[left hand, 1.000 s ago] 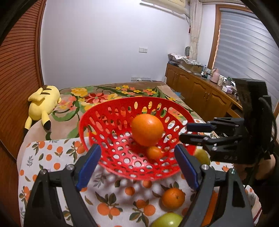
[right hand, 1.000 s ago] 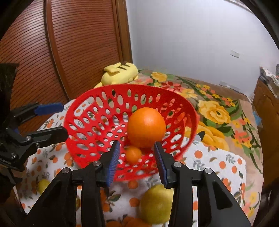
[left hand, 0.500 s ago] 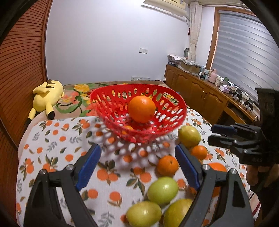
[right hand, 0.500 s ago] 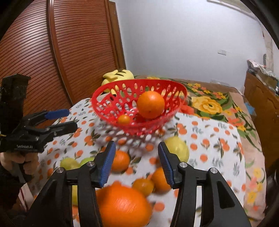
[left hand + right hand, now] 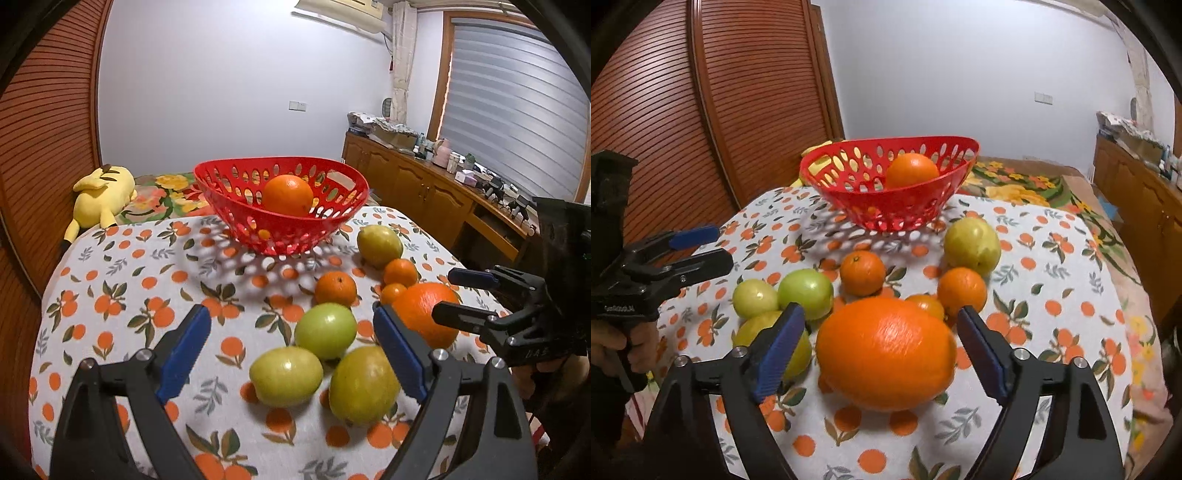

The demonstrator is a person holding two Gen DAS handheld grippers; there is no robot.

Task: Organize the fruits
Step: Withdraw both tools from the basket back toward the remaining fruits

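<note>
Orange-print tablecloth [image 5: 110, 295] lying beneath white walls.
Right gripper [image 5: 879, 343], jaws just opening, spreading around a large orange [image 5: 886, 354]; left gripper [image 5: 291, 347] gaping.

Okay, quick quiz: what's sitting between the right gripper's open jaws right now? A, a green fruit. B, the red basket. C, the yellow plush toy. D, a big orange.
D: in the right wrist view the big orange lies on the tablecloth between the open blue pads of the right gripper, which do not press on it.
</note>
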